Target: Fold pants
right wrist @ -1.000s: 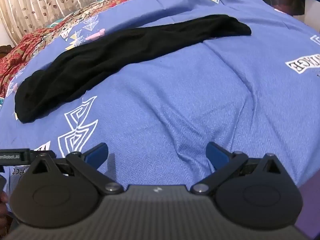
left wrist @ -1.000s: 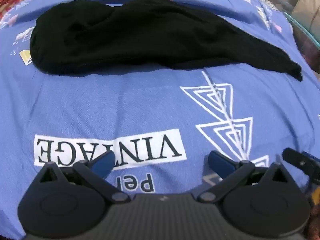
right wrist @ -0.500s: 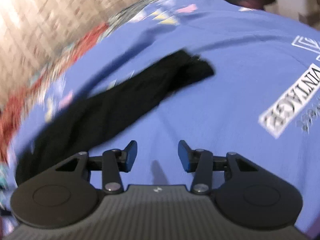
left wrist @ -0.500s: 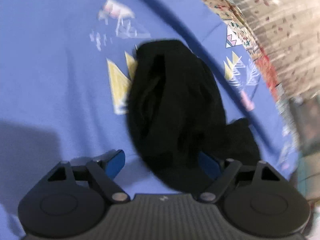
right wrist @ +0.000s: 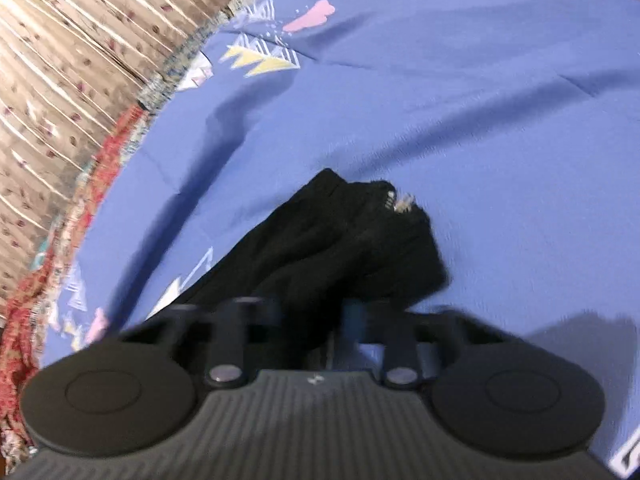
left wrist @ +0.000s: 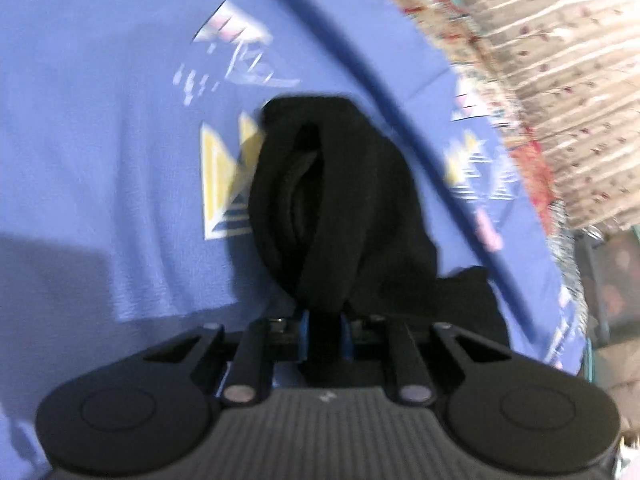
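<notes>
Left hand-held gripper [left wrist: 324, 336] clamped on black pants [left wrist: 340, 200] — right hand-held gripper [right wrist: 310, 320] likewise.

A: Left wrist view. Pants [left wrist: 344, 208] lie on the bedspread [left wrist: 100, 128], centre frame, running from mid-frame down to the left gripper [left wrist: 325, 338] at bottom centre. Fabric sits between its fingers.

B: What's beside the pants?

A: Triangle print [left wrist: 224, 192] just left, partly under them. Curtain [left wrist: 560, 80] upper right, behind the bedspread's edge.

B: Right wrist view?

A: Pants [right wrist: 340, 248] again on the bedspread [right wrist: 480, 120], lower centre, stretching from mid-frame down-left. Their end reaches the right gripper [right wrist: 310, 320] at bottom centre; blur hides the contact. Curtain [right wrist: 80, 60] upper left, behind the bedspread. A pink print [right wrist: 312, 16] lies at top centre.
</notes>
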`<state>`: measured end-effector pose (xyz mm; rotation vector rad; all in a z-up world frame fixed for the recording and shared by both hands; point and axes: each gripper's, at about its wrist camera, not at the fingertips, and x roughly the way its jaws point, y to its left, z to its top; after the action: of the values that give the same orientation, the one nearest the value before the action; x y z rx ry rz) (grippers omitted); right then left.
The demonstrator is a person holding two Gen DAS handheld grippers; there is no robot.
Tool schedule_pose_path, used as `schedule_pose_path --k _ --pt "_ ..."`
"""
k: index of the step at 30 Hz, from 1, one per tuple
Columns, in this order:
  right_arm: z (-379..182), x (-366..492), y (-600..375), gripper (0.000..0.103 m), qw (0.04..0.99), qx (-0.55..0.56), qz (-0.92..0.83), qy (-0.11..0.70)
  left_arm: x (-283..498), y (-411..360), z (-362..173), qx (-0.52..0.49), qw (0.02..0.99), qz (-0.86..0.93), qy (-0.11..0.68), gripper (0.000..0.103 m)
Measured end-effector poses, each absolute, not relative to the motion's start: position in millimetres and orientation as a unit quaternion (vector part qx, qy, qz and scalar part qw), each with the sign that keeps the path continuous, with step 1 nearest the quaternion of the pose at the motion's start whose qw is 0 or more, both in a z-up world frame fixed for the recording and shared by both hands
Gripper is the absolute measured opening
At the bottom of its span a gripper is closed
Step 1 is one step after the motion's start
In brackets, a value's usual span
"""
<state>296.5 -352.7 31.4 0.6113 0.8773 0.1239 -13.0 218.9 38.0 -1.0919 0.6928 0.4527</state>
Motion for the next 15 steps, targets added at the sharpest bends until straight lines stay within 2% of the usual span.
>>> schedule_pose_path --k 2,8,12,15 --pt "43 292 -361 0.007 0.867 0.278 0.049 0.411 -30 213 62 -0.493 0.79 0.195 0.308 0.013" --pt "108 229 -398 0.007 0.914 0.243 0.069 0.316 -82 189 111 -0.457 0.817 0.175 0.306 0.013" --pt "131 167 -451 0.007 0.922 0.256 0.06 0.285 -118 170 107 -0.451 0.809 0.171 0.336 0.013" --pt "123 149 -466 0.008 0.924 0.219 0.031 0.311 -129 148 79 -0.436 0.798 0.168 0.381 0.015"
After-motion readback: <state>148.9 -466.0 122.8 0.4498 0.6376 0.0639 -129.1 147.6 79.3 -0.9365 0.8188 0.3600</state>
